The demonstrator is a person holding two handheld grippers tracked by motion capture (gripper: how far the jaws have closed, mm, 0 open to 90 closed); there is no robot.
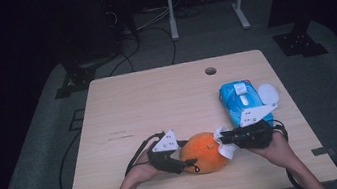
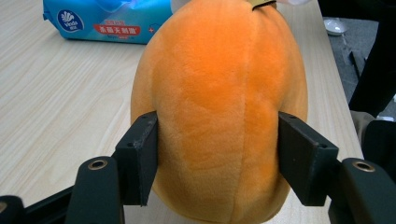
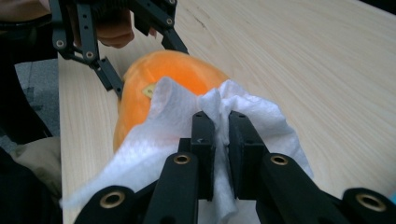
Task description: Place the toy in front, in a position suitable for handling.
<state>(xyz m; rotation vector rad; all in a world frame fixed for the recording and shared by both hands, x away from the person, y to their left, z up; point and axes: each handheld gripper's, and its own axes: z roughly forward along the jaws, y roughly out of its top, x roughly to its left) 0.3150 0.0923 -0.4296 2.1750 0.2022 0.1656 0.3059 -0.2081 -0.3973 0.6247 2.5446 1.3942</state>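
Orange plush toy (image 1: 204, 153) lies on the table (image 1: 157, 101) near the front edge, between both grippers. Left gripper (image 1: 183, 164) has its jaws clamped on the toy's sides, pads pressed into the fabric. Right gripper (image 1: 224, 140) has its jaws pinched tight on a white wipe (image 1: 227, 148), which touches the toy's far end by the small tag (image 3: 149, 90).

Handling, judged: the toy looks soft, light and squashy, with a fuzzy, non-slip surface; it will deform under pressure, so hold across the widest middle part. The wipe is thin and floppy and may tear; pinch a bunched fold.

Count: 1 plush toy, 1 wipe in the jaws, 1 blue wipes pack (image 1: 242, 98) behind the right gripper, 1 white lid-like disc (image 1: 268, 93) just beside the pack, 2 grippers.
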